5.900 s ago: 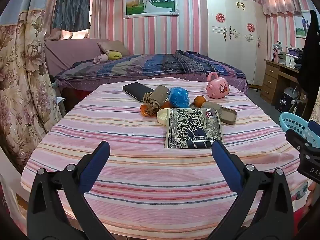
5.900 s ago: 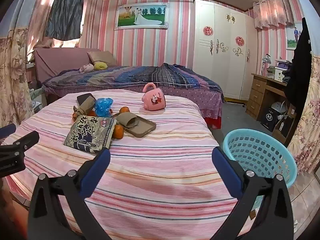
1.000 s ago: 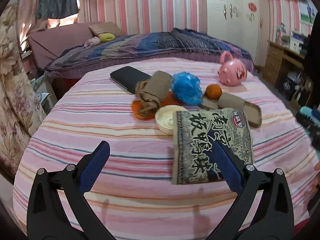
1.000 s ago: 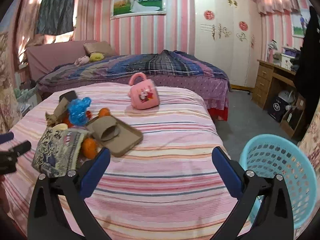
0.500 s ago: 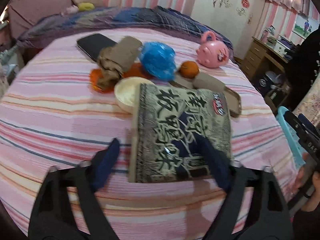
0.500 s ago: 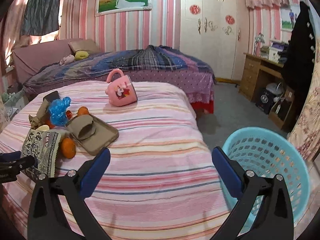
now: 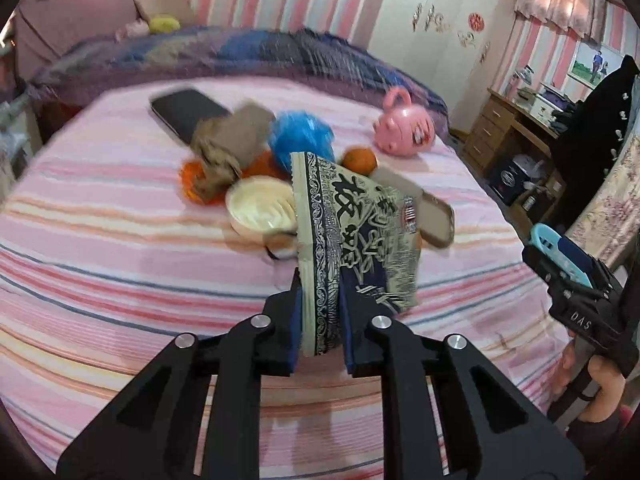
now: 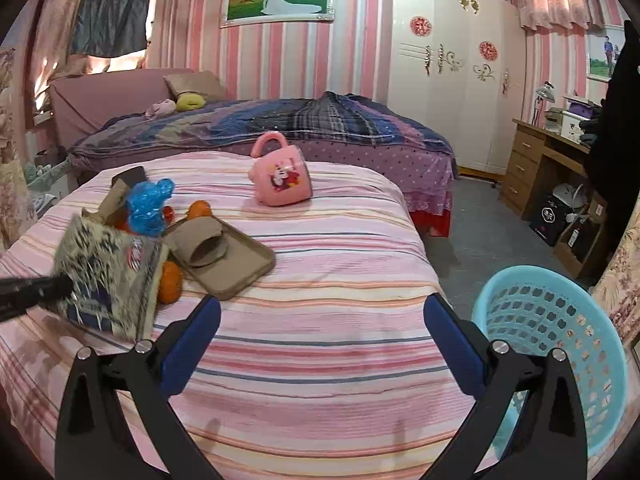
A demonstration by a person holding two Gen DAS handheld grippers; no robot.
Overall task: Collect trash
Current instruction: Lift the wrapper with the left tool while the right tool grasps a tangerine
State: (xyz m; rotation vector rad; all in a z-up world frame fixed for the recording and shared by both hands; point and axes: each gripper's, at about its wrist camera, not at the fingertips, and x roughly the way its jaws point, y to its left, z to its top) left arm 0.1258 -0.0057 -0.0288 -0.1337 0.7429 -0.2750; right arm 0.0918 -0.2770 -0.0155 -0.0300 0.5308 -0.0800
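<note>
Your left hand-held gripper [image 7: 320,316] has just been closing and now pinches the near edge of the snack bag [image 7: 352,232], pads pressed on both faces; the bag stands tilted, its far end lifted above the striped worktop [image 7: 120,248]

From the right wrist view the bag [image 8: 108,276] is blurred at the left side, with the left gripper's black finger [image 8: 32,290] on it

Your right hand-held gripper [image 8: 320,336] is spread wide, nothing between its blue pads, hovering over the near worktop edge [image 8: 320,360]

Basket [image 8: 560,344], light blue, sits low on the right, just beside the worktop's corner

Beside the bag: cream bowl [image 7: 260,206], crumpled brown paper [image 7: 228,144], blue plastic wad [image 7: 302,138], orange [image 7: 360,160], brown tray [image 7: 434,220], black phone [image 7: 186,112]; pink mug [image 7: 404,130] lies farther back on its side

In the right view a 2nd orange [image 8: 170,276] touches the bag's right edge, and the tray [image 8: 232,260] holds a brown paper roll [image 8: 204,246]

Your right hand [image 7: 600,384] shows at the lower right of the left view
</note>
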